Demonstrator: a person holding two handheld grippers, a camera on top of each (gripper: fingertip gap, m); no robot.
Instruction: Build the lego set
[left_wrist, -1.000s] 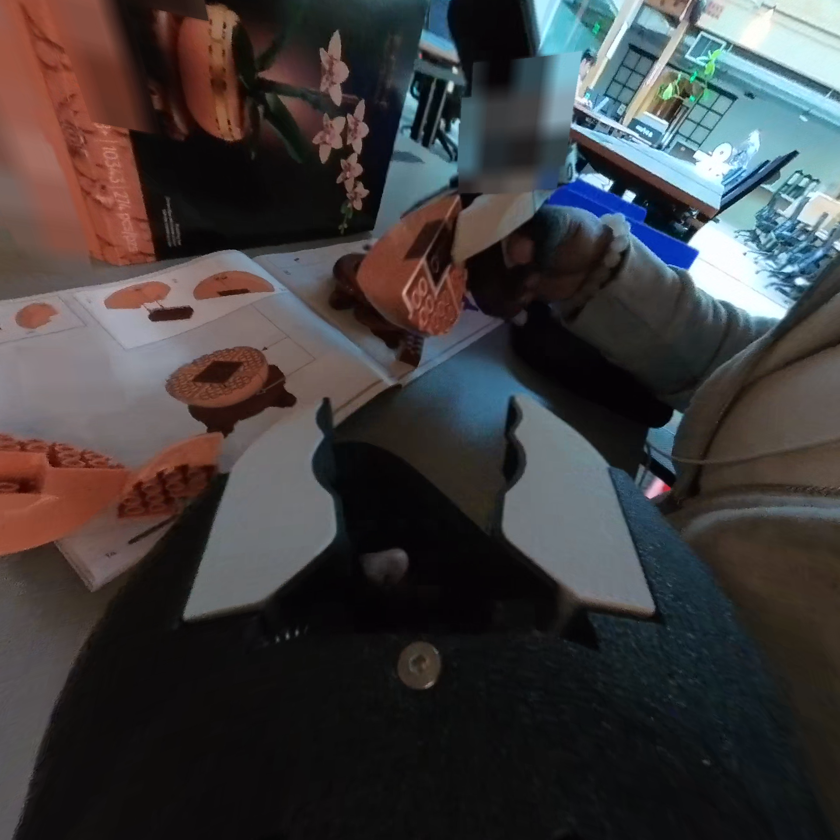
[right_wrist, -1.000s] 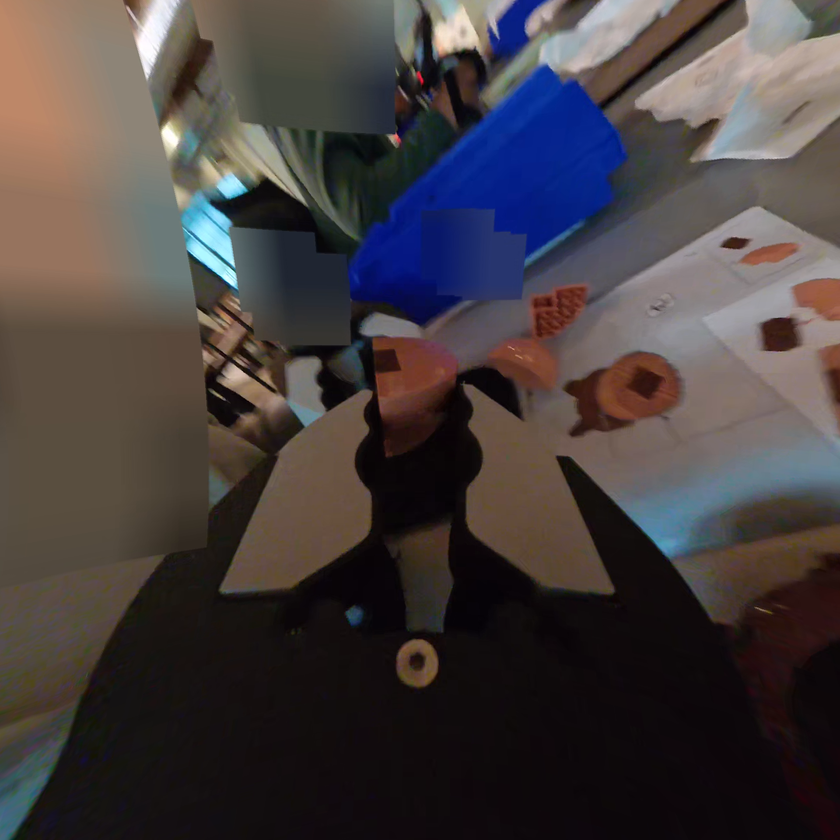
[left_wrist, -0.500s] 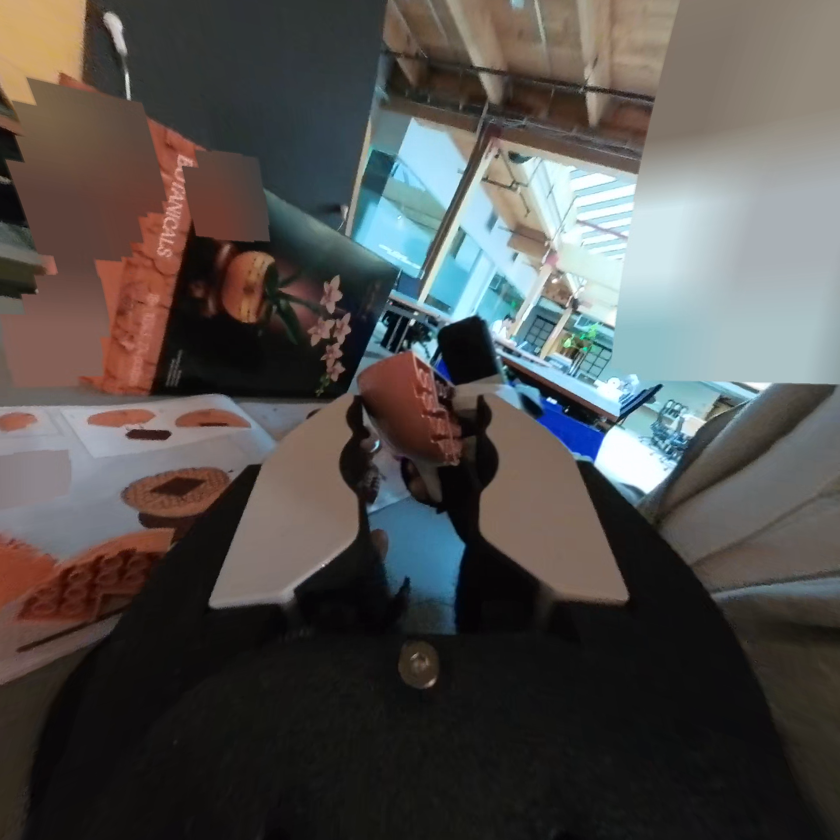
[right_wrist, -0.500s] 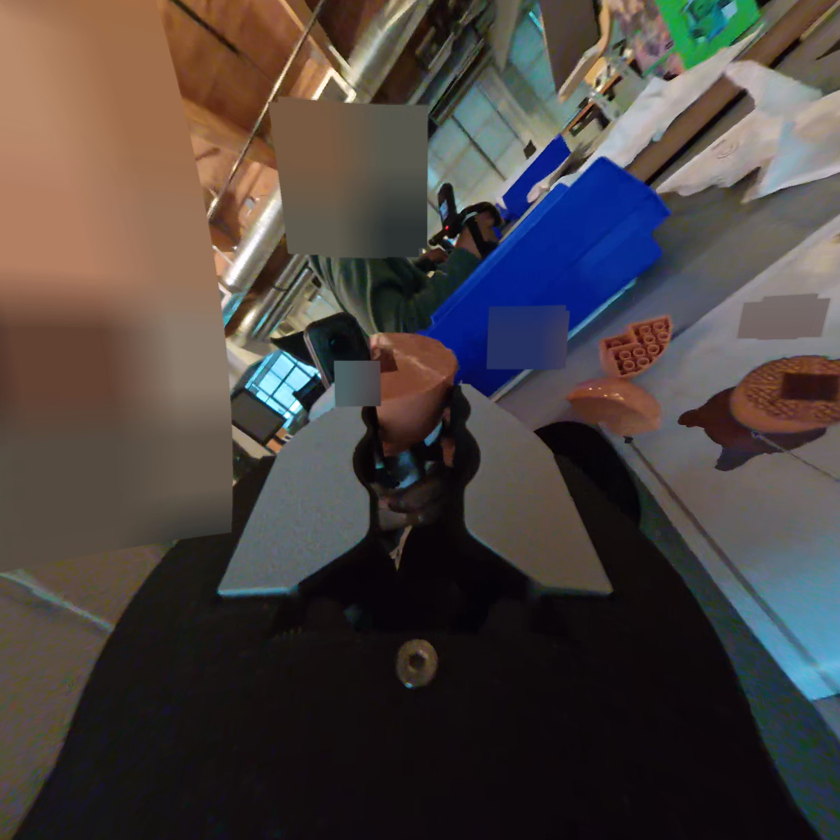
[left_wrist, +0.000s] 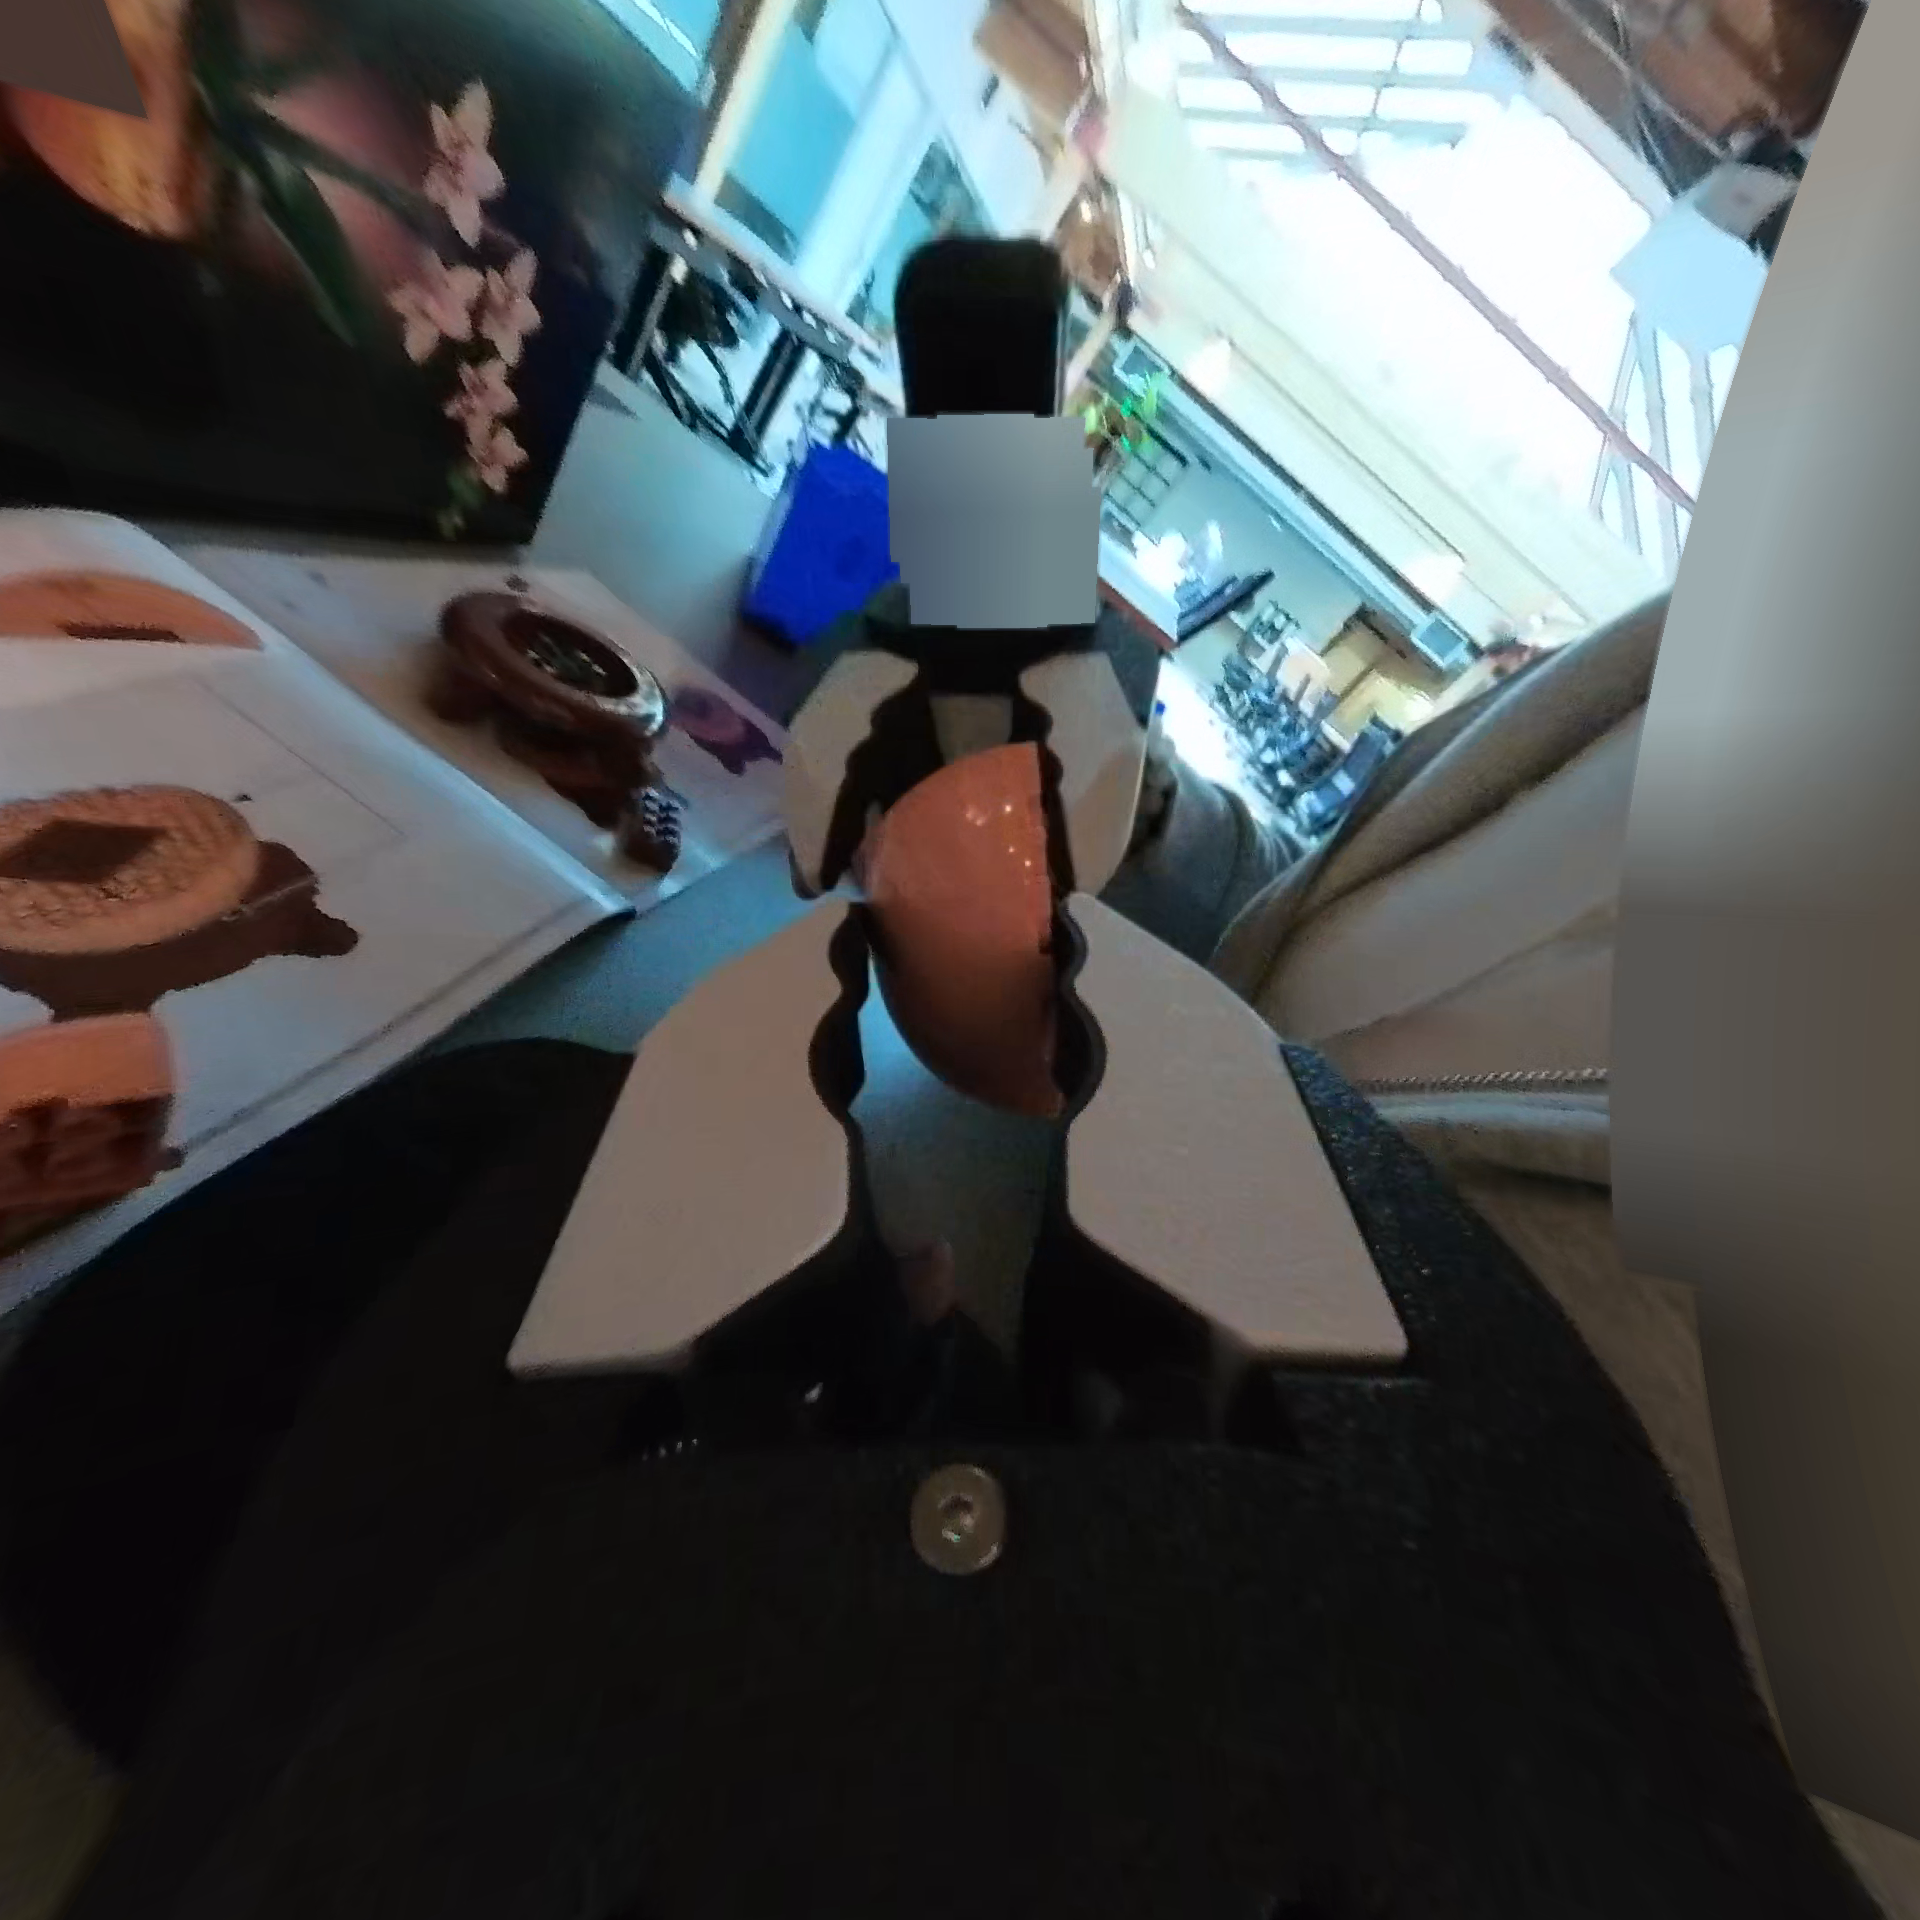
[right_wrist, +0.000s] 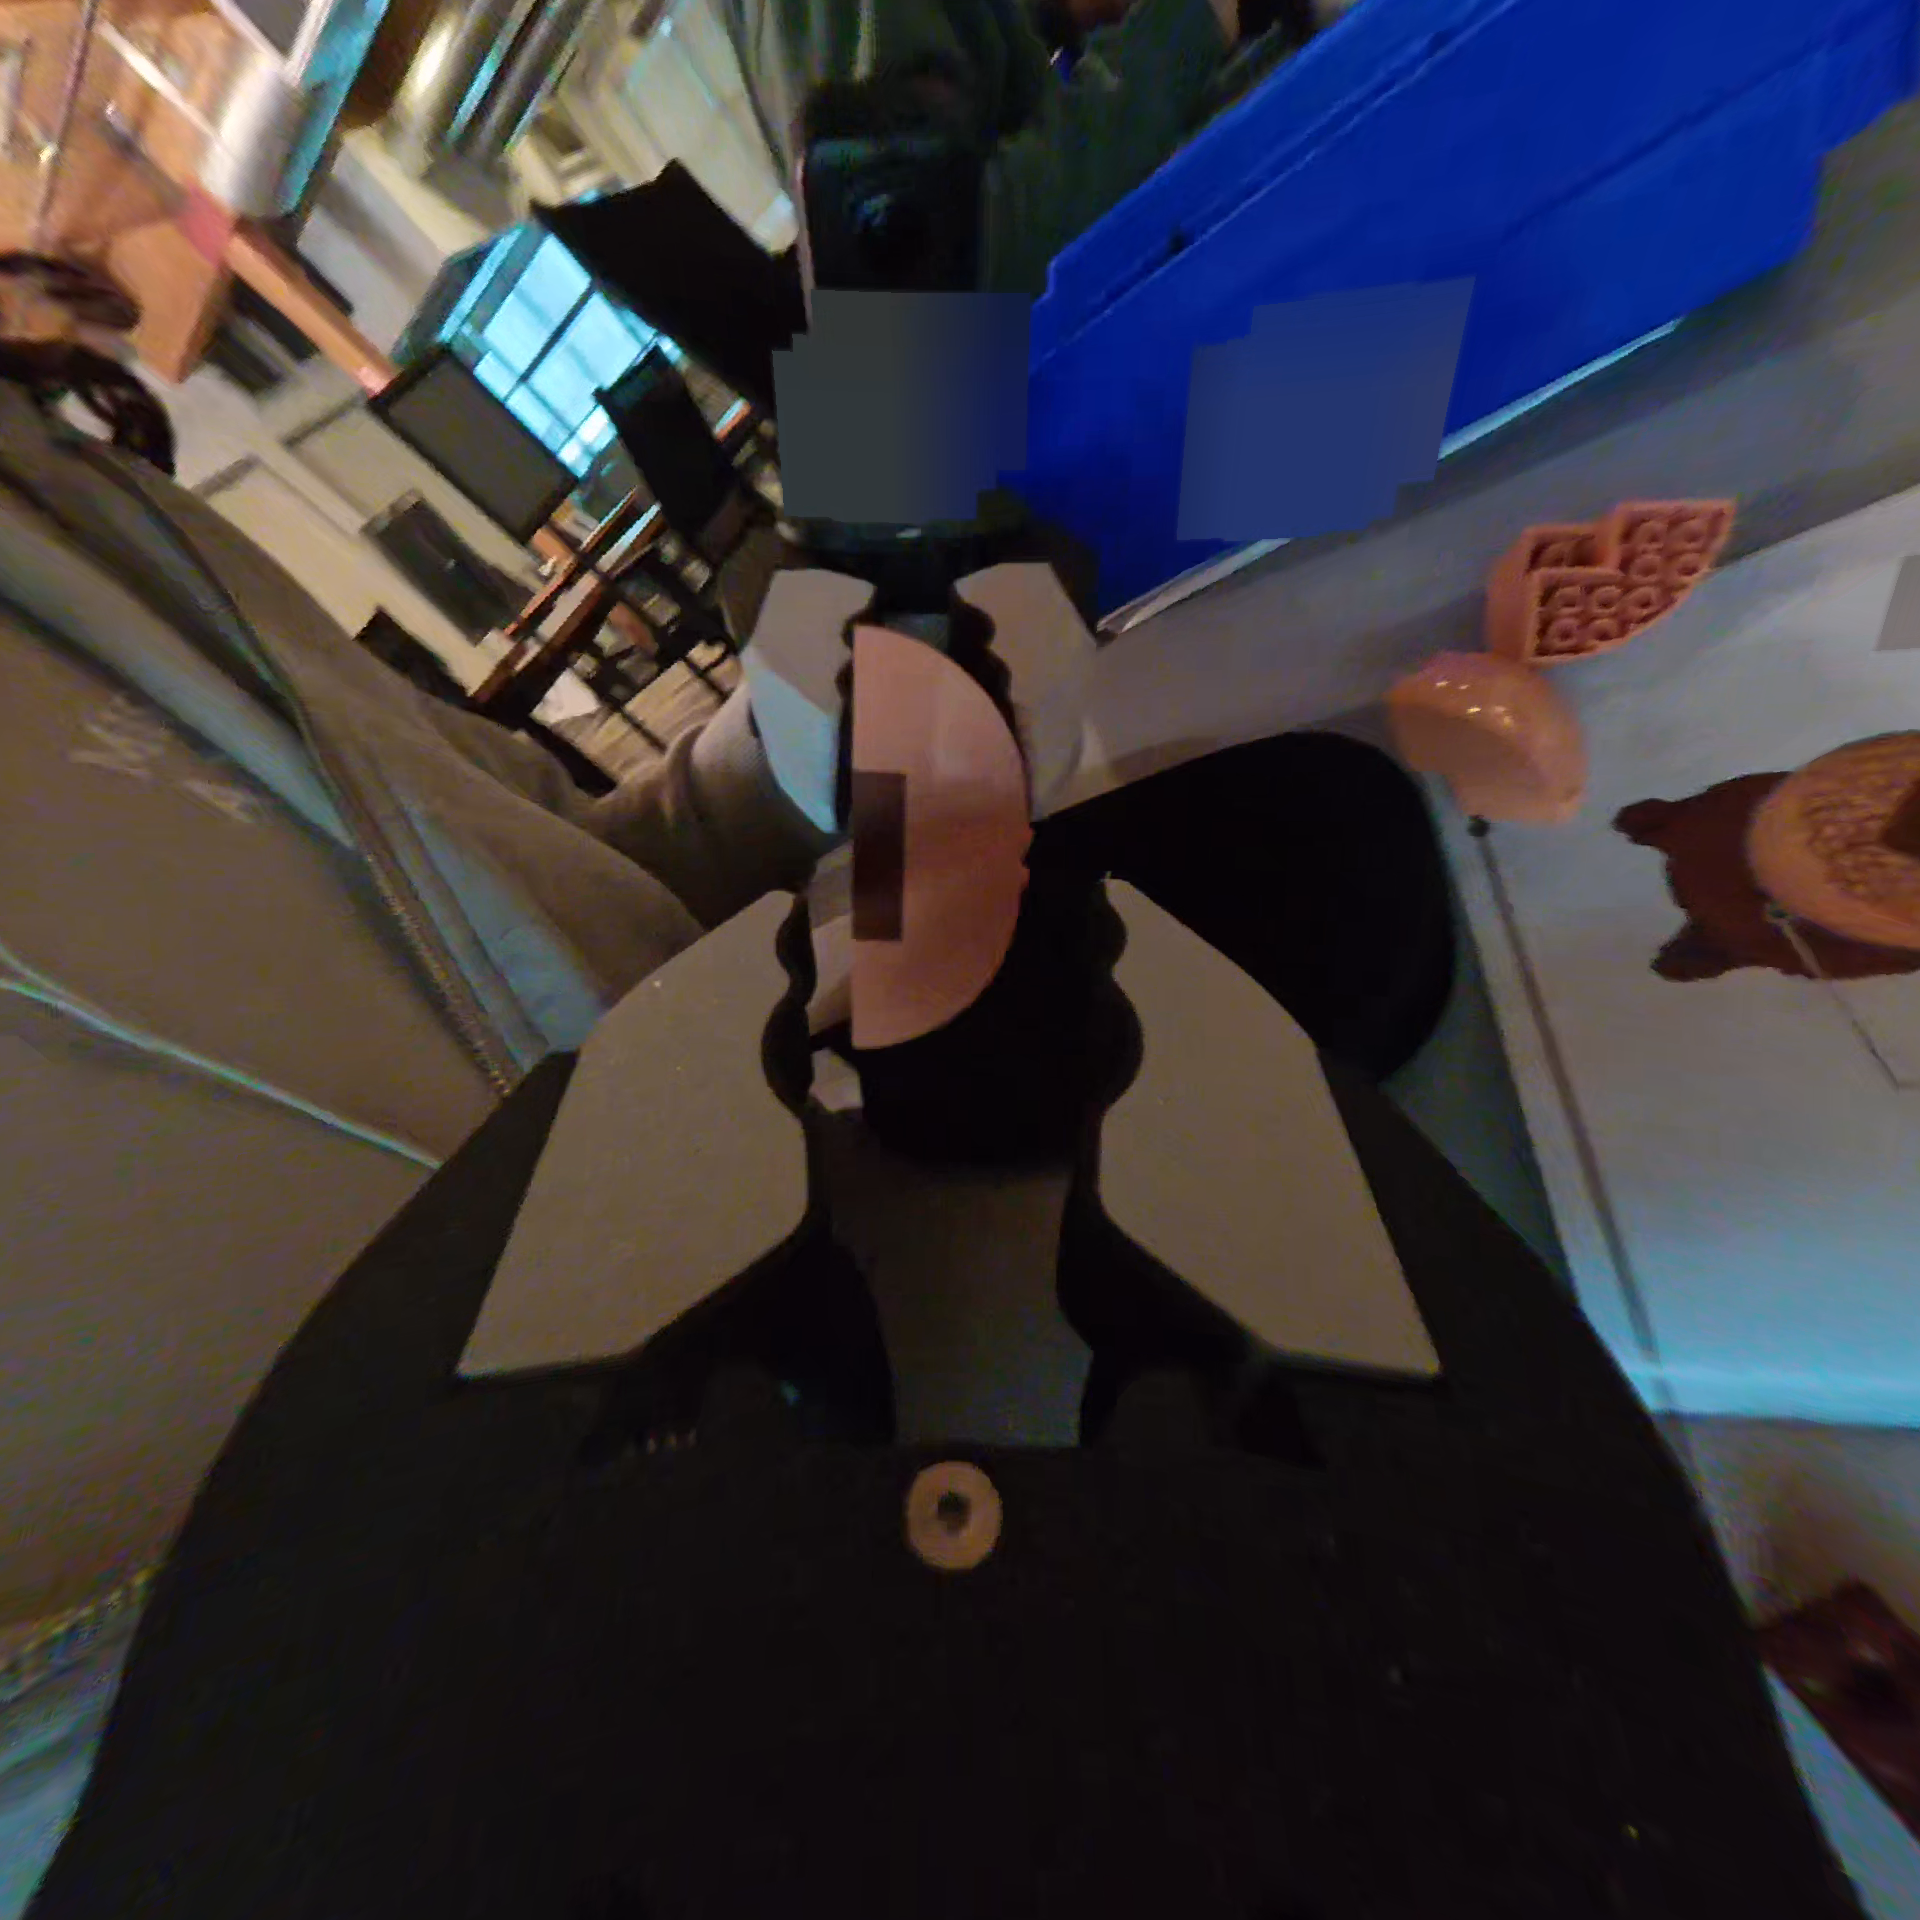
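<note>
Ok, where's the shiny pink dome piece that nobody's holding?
The shiny pink dome piece lies on the right of the right wrist view, at the open booklet's edge, just below the studded pink piece and near the blue bin.

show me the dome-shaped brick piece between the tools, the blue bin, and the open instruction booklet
dome-shaped brick piece (left_wrist: 966, 935): left wrist view, glossy curved side
blue bin (right_wrist: 1455, 208): right wrist view, side wall
open instruction booklet (left_wrist: 343, 790): left wrist view, bare white page

1. Probably an open-plan office or workshop loft: exposed timber ceiling beams (left_wrist: 1049, 42) and large windows (left_wrist: 790, 197).
2. Long desks (right_wrist: 582, 613), monitors (right_wrist: 468, 447), blue storage bins (right_wrist: 1455, 208).
</note>
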